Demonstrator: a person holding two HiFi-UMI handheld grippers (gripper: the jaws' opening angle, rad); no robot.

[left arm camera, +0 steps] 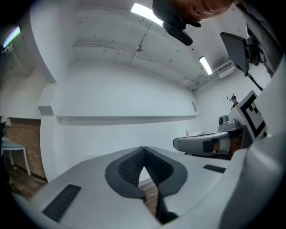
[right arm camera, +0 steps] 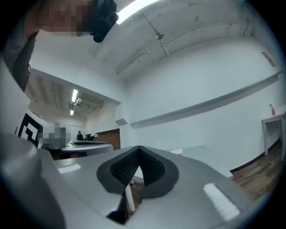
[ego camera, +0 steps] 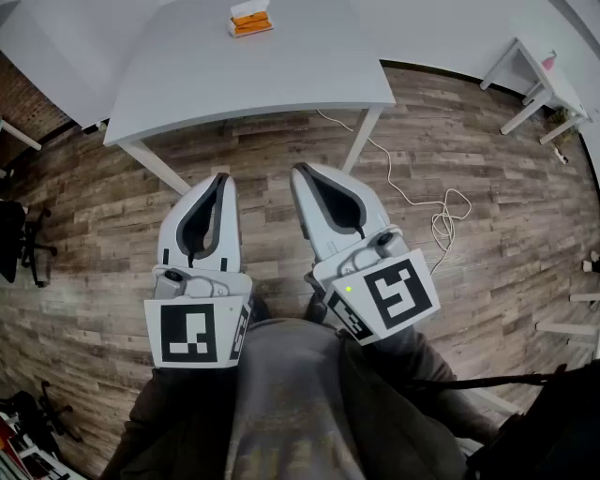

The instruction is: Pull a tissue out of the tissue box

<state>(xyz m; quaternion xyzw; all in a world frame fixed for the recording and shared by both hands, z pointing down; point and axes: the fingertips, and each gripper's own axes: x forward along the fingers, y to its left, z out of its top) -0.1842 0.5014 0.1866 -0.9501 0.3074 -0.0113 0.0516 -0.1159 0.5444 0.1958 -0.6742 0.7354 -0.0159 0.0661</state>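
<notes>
An orange tissue box [ego camera: 250,19] with a white tissue sticking out of its top sits at the far end of the white table [ego camera: 281,80]. Both grippers hang well short of the table, over the wooden floor. My left gripper [ego camera: 221,176] points forward with its jaws closed tip to tip and nothing between them. My right gripper [ego camera: 297,170] sits beside it, also shut and empty. In the left gripper view the left gripper's [left arm camera: 143,148] dark pads meet, and the right gripper view shows the right gripper [right arm camera: 139,148] likewise, with a sliver of the orange box [right arm camera: 178,154] beyond it.
A white cable [ego camera: 427,202] loops over the wooden floor right of the table. A small white side table [ego camera: 539,84] stands at the far right. A black office chair [ego camera: 19,244] is at the left edge.
</notes>
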